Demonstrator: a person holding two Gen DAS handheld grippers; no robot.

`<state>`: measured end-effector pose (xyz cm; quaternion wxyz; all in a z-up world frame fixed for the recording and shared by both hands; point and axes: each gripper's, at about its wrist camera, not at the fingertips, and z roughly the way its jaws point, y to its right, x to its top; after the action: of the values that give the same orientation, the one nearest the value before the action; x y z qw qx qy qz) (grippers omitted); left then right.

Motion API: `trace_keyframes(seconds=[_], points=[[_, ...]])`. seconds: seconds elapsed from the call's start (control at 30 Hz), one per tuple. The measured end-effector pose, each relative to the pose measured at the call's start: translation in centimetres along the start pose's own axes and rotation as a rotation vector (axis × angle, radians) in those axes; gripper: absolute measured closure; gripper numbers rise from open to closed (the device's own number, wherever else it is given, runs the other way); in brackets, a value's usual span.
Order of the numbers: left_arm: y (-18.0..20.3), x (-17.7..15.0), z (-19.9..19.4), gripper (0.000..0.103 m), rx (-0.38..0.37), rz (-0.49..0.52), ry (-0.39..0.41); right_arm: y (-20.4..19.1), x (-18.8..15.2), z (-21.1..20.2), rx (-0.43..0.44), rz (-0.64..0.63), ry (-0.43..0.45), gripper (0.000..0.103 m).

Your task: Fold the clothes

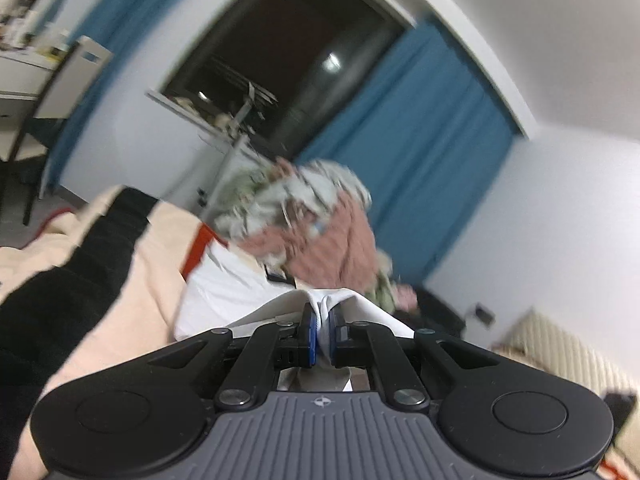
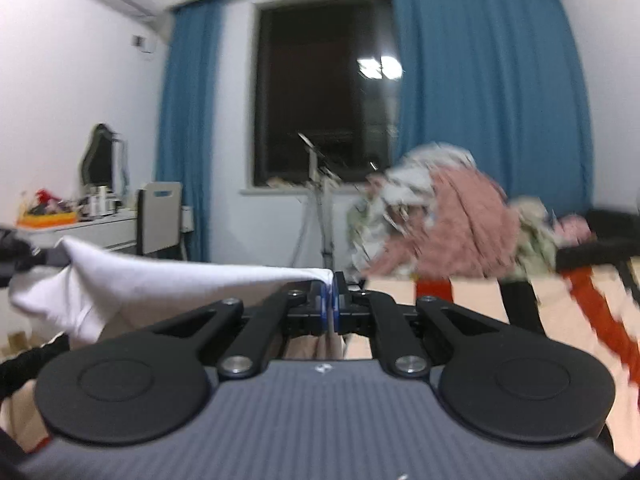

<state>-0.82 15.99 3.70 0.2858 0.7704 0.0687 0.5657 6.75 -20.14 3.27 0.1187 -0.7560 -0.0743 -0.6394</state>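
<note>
Left gripper: black linkage arms and blue pads are seen; the jaws are drawn narrow and a bunched fold of the white cloth is pinched between them.
Right gripper: the same black build; the jaws are nearly together and a thin corner of the cloth is clamped there.
Cloth: soft, smooth white fabric; in the right view it is stretched as a taut, tapering sheet from the jaws away to the left, where it sags in rounded folds. In the left view it is spread over the bed ahead of the jaws.
Bed: covered in a cream blanket with broad black and red stripes, fleecy in look.
Pile: a rumpled heap of pink knit and pale printed fabrics is piled at the far end of the bed.
Curtains: blue, pleated, hung on both sides of a dark window.
Hard to make out: both views are motion-blurred; the pile's separate garments cannot be told apart, and the cloth's far end is cut off by the left edge of the right view.
</note>
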Motion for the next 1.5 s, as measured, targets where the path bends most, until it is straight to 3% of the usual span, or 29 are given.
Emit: trace_keyframes(seconds=[0.2, 0.33, 0.47, 0.5, 0.57, 0.63, 0.67, 0.8, 0.93, 1.0, 1.1, 1.27, 1.3, 1.4, 1.5], points=[[-1.5, -0.8, 9.3, 0.096, 0.124, 0.078, -0.209, 3.8, -1.8, 8.9, -0.034, 0.187, -0.28, 0.097], [-4.3, -1.3, 16.1, 0.09, 0.21, 0.122, -0.32, 4.8, -4.8, 13.6, -0.028, 0.287, -0.402, 0.095], [-9.1, -1.5, 18.9, 0.075, 0.233, -0.031, -0.364, 7.1, -7.6, 16.7, -0.037, 0.386, -0.494, 0.09], [-9.6, -1.2, 18.8, 0.074, 0.235, -0.054, -0.36, 7.7, -8.0, 17.1, -0.042, 0.416, -0.507, 0.082], [-10.0, -0.3, 18.2, 0.06, 0.24, -0.07, -0.331, 8.4, -7.8, 17.1, -0.079, 0.447, -0.489, 0.059], [-9.9, 1.0, 17.0, 0.05, 0.24, -0.062, -0.282, 8.7, -6.8, 16.0, -0.124, 0.445, -0.414, 0.023], [-9.7, 1.5, 16.3, 0.048, 0.236, -0.05, -0.257, 8.7, -6.3, 15.4, -0.146, 0.44, -0.371, 0.022], [-6.2, 2.5, 13.2, 0.045, 0.235, 0.11, -0.194, 8.1, -4.4, 12.8, -0.174, 0.391, -0.231, 0.022], [-2.3, -1.5, 13.6, 0.045, 0.267, 0.402, -0.227, 4.4, -3.0, 10.9, -0.06, 0.218, -0.18, 0.026], [-0.4, -3.6, 13.9, 0.045, 0.283, 0.552, -0.245, 2.0, -3.0, 10.5, 0.013, 0.142, -0.189, 0.038], [2.5, -6.9, 14.4, 0.049, 0.306, 0.776, -0.27, -0.2, -4.1, 10.9, 0.128, 0.147, -0.272, 0.059], [6.4, -12.0, 15.5, 0.047, 0.355, 1.123, -0.302, -2.5, -5.7, 12.9, 0.097, -0.019, -0.366, 0.061], [6.1, -12.6, 16.1, 0.047, 0.383, 1.16, -0.3, -2.6, -6.0, 13.3, 0.08, -0.033, -0.383, 0.061], [5.3, -12.0, 17.1, 0.051, 0.423, 1.065, -0.275, -2.3, -6.7, 14.4, 0.064, -0.042, -0.434, 0.061], [4.6, -11.1, 17.9, 0.077, 0.458, 0.951, -0.249, -2.5, -6.9, 14.2, 0.058, -0.044, -0.442, 0.06]])
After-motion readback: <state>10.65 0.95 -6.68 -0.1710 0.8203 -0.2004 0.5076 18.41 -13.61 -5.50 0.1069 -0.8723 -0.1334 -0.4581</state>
